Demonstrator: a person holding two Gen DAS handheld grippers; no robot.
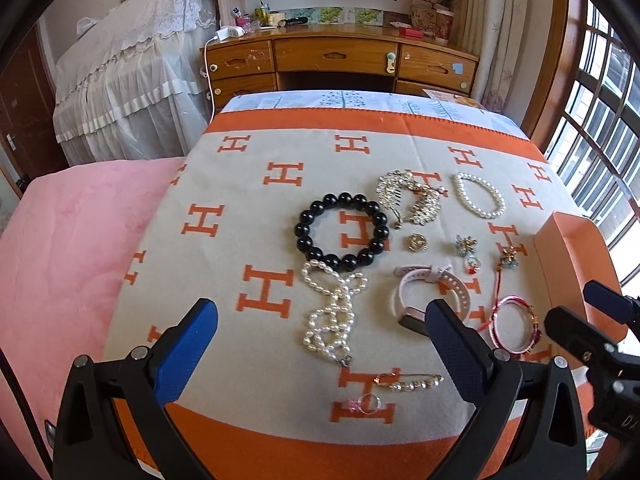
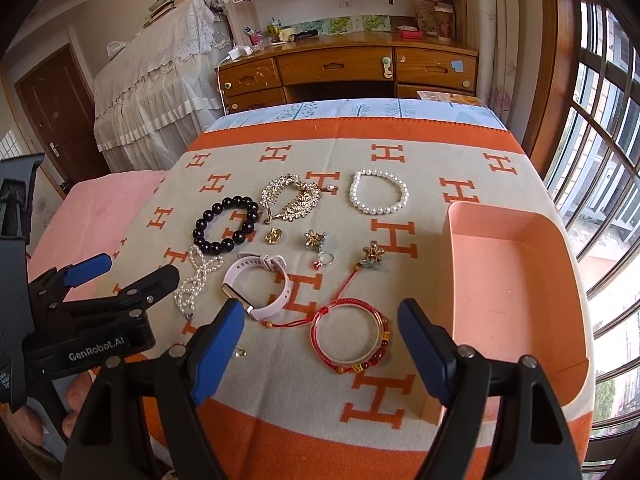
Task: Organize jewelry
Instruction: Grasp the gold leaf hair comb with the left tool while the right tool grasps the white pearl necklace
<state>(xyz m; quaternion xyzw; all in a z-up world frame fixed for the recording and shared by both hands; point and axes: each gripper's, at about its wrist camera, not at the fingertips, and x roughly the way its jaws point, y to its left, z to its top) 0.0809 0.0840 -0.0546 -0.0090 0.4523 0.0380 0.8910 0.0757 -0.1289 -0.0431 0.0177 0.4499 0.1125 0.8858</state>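
Note:
Jewelry lies spread on an orange-and-grey H-pattern blanket (image 1: 256,208). There is a black bead bracelet (image 1: 342,232) (image 2: 226,224), a pearl necklace (image 1: 334,312) (image 2: 196,280), a white pearl bracelet (image 1: 480,195) (image 2: 379,192), a gold leaf brooch (image 1: 412,197) (image 2: 290,197), a pink watch (image 1: 432,292) (image 2: 258,284), a red bangle (image 1: 516,330) (image 2: 350,336), a pearl pin (image 1: 410,382) and a ring (image 1: 366,402). My left gripper (image 1: 320,332) is open above the pearl necklace. My right gripper (image 2: 322,340) is open around the red bangle's sides, above it.
An empty pink box (image 2: 516,280) (image 1: 568,256) stands at the blanket's right edge. Small flower charms (image 2: 372,258), a coin pendant (image 2: 274,235) and a small ring (image 2: 325,258) lie mid-blanket. A wooden desk (image 2: 348,68) stands behind, windows to the right, pink bedding (image 1: 60,248) to the left.

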